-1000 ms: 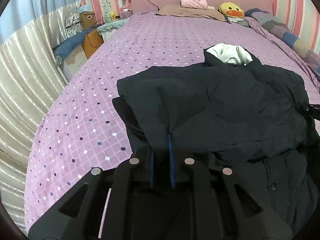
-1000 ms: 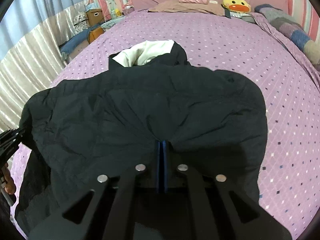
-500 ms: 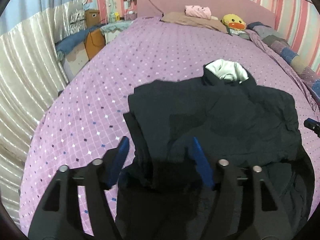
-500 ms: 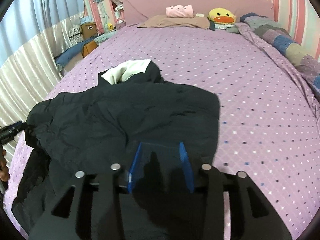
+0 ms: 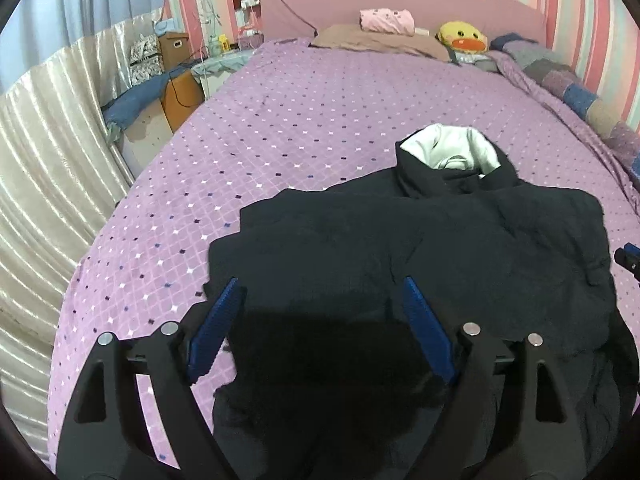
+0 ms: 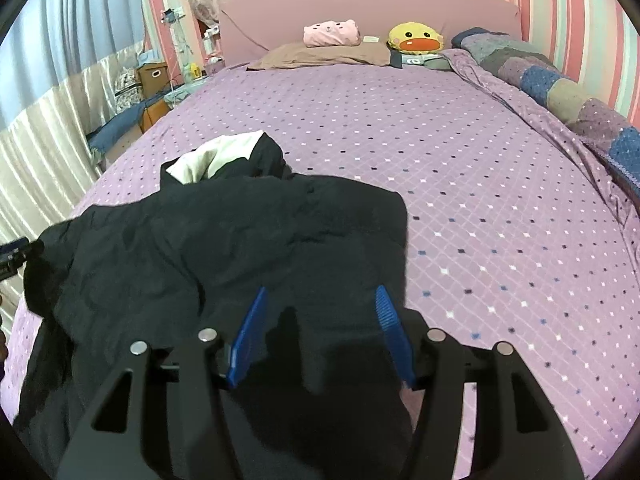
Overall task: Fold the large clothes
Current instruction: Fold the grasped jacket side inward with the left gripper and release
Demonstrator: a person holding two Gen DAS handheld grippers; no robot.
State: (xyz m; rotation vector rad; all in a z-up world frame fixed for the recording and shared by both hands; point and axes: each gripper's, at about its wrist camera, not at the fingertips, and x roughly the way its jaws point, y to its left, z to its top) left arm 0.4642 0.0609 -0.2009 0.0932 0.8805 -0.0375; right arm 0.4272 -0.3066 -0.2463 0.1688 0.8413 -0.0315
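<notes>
Left gripper [image 5: 320, 308]: jaws spread wide and opening further, blue pads [image 5: 214, 328] clear of cloth on both sides, nothing pinched. It hovers over the near left part of the black jacket [image 5: 420, 264]; the fabric lies below the gap between the pads, released.

Right gripper [image 6: 320, 316]: jaws part-way apart and opening, pads [image 6: 390, 328] not pressing anything. Black fabric sits under the gap, near right edge of the jacket [image 6: 224, 248], let go.

Jacket: large, dark, wrinkled, lying on the purple diamond-print bedspread [image 5: 320, 112] at the near end of the bed. Lower part folded up over the body. White-lined hood [image 5: 452, 152] at 12 o'clock of the garment in the left view, about 11 o'clock in the right view [image 6: 216, 156]. Some cloth trails toward 6 o'clock under both grippers.

Each gripper shows at the other view's edge: right one at 3 o'clock [image 5: 628, 258], left one at 9 o'clock [image 6: 14, 254].

Far end, 12 o'clock: pink headboard [image 6: 360, 12], brown pillow [image 6: 320, 56], pink plush [image 6: 330, 32], yellow duck plush [image 6: 416, 38]. Patchwork blanket [image 6: 560, 88] along the 2 o'clock side. Pale curtain [image 5: 52, 152] at 9 o'clock, boxes and clutter [image 5: 172, 46] at 10–11 o'clock.
</notes>
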